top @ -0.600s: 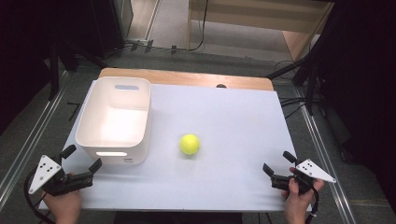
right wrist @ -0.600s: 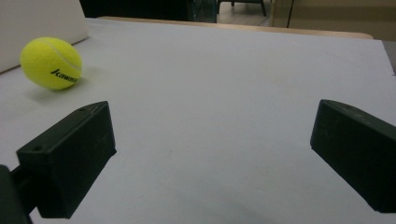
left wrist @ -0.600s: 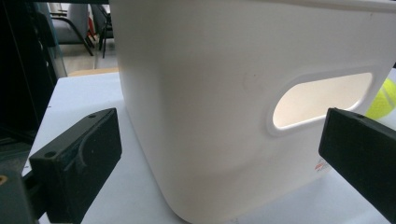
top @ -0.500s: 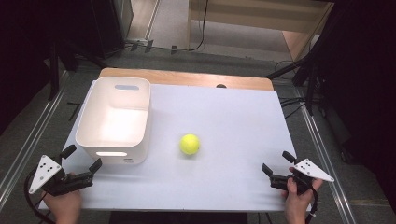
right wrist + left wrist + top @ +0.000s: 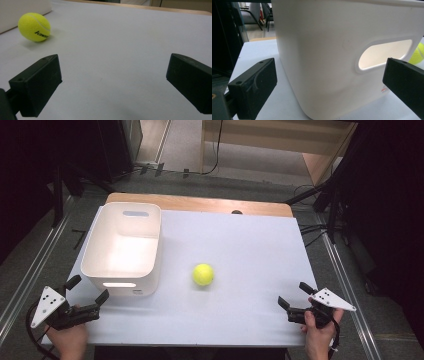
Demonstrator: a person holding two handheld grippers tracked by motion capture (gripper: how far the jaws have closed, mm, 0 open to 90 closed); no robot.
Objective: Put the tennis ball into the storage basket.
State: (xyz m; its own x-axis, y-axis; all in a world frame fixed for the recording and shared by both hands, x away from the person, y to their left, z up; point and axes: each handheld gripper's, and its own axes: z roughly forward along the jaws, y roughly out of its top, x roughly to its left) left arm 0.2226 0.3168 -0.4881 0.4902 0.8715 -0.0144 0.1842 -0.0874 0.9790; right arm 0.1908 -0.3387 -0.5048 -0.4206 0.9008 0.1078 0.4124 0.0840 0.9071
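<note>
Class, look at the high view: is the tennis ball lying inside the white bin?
No, the tennis ball lies on the bare table, apart from the white bin to its left.

bin: top, right cut off | ball: mostly behind bin

The ball is bright yellow-green, with a pale curved seam line and small black lettering on its side in the right gripper view. The bin is plain white, glowing a warmer cream inside and through its handle slot; a tiny red and grey mark sits low on its near wall. The surface is pale grey-white with a light wooden strip along its far edge. The left gripper and the right gripper are matt black, each topped by a light grey plate dotted with dark spots. The floor is dull grey.
</note>
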